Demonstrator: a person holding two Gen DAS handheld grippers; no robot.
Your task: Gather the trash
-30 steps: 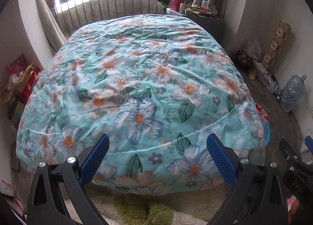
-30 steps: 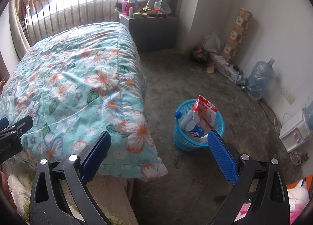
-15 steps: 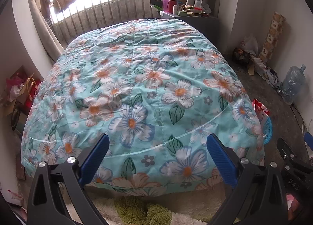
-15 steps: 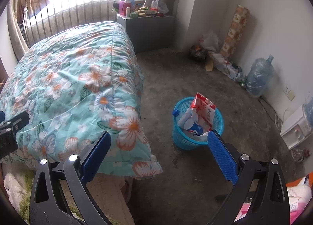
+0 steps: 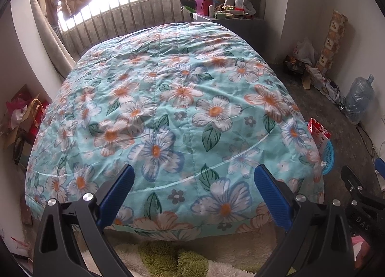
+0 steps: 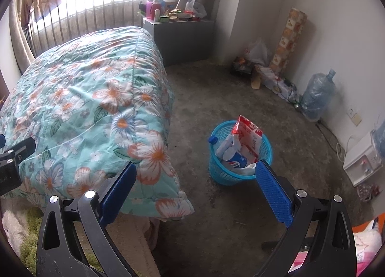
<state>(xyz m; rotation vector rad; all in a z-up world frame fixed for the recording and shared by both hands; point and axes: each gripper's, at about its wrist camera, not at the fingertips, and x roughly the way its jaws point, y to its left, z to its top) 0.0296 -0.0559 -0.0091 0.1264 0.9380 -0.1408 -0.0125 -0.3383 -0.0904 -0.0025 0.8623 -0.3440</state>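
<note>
A blue mesh trash basket (image 6: 264, 156) stands on the concrete floor beside the bed. It holds a red-and-white carton (image 6: 247, 132), a Pepsi bottle (image 6: 235, 157) and other trash. In the left wrist view its rim (image 5: 327, 156) and the carton (image 5: 318, 133) peek out behind the quilt's right corner. My right gripper (image 6: 195, 190) is open and empty, above and short of the basket. My left gripper (image 5: 193, 192) is open and empty over the foot of the bed. No loose trash shows on the quilt.
The floral quilt (image 5: 173, 113) covers the bed. A grey cabinet (image 6: 182, 38) with bottles stands by the window. A water jug (image 6: 317, 94), bags and cables line the right wall. A shaggy rug (image 5: 168, 260) lies at the bed's foot.
Both grippers have drawn back and risen a little, so the bed and basket look smaller and farther. Both stay open and empty.
</note>
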